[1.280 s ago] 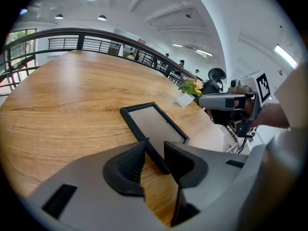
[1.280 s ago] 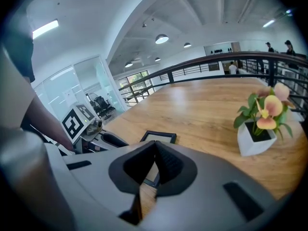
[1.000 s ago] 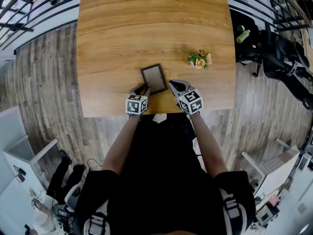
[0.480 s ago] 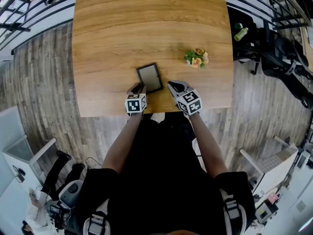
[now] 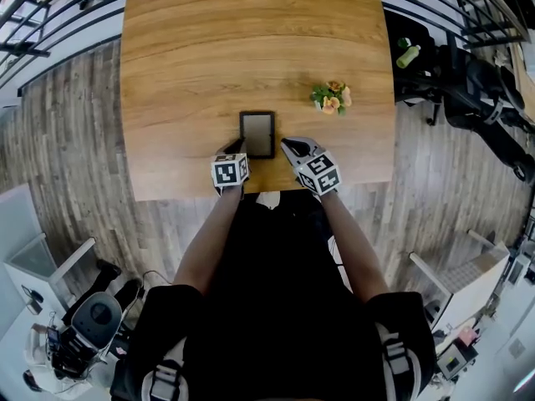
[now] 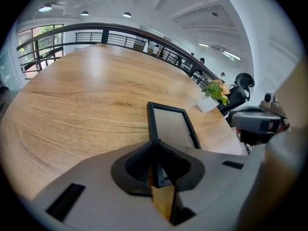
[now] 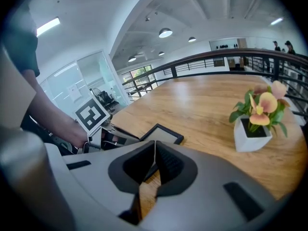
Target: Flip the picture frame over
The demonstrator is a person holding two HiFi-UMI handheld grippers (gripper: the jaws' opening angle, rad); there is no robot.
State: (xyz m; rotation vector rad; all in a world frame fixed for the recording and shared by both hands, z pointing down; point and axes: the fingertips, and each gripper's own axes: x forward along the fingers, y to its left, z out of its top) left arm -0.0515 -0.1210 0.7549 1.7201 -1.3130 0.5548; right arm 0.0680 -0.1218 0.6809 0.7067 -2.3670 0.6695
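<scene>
Head view: frame (image 5: 257, 134) on table (image 5: 251, 40), long axis pointing away from person. Left gripper (image 5: 236, 147) at near-left corner, nearer; right gripper (image 5: 288, 144) just beside it.
Left gripper view: jaws just closing, pinching frame corner.
Right gripper view: jaws together, empty; frame ahead-left.

Black picture frame (image 5: 257, 134) on wood-grain table (image 5: 209, 48).

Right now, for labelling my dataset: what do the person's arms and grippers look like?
The left gripper and right gripper have grey moulded bodies with black jaw pads; each carries a white cube with black square markers. Bare forearms below a dark top.
</scene>
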